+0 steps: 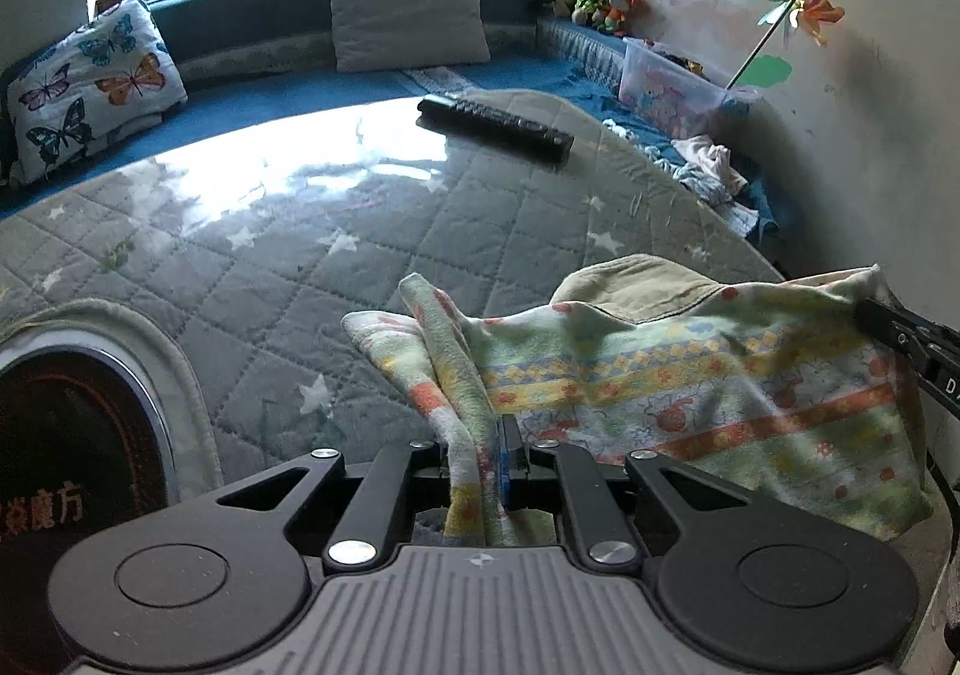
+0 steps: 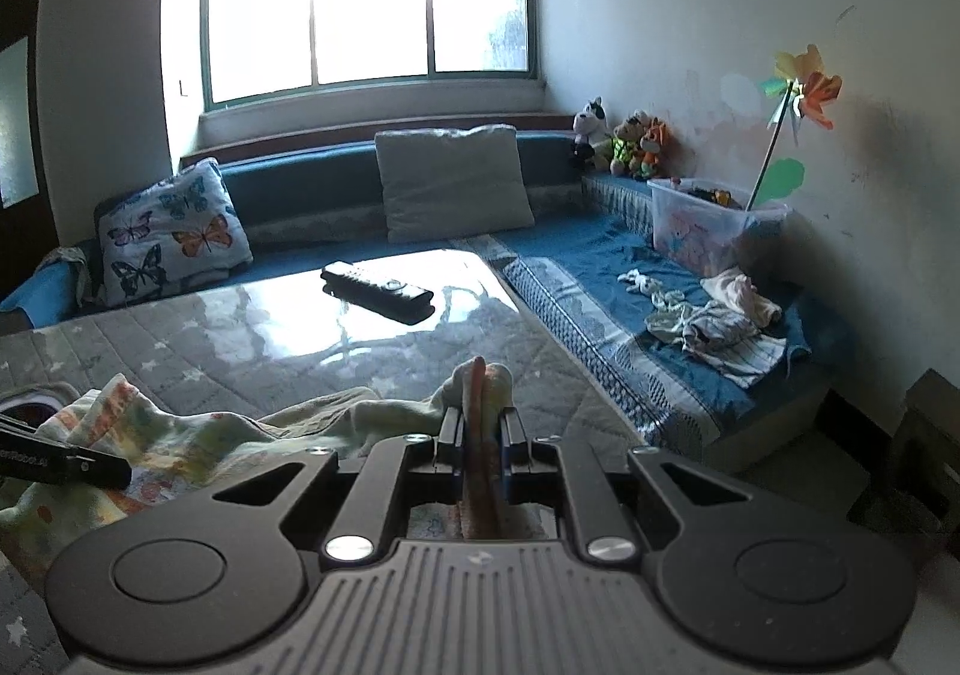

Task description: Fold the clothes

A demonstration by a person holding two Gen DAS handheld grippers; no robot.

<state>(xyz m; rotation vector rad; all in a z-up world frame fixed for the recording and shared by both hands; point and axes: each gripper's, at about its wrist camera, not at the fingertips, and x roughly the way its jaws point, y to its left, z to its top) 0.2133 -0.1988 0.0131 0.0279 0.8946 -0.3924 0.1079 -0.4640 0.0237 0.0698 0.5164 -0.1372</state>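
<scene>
Two claws pinch one patterned cloth [image 1: 690, 375] over the grey quilted table [image 1: 240, 231]. Your left gripper [image 1: 480, 453] squeezes its left edge. Your right gripper [image 2: 480, 429] squeezes the right edge, lifted.

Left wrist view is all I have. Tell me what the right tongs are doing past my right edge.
Observer: The right tongs are shut on a bunched fold of the patterned garment.
Operator: Report what lies on the sofa beside the table.
Observer: A small heap of loose clothes lies on the blue sofa cover, spread out fully in the right wrist view.
Operator: Say what is right of the sofa.
Observer: A dark box-like object stands on the floor; what it is cannot be told.
</scene>
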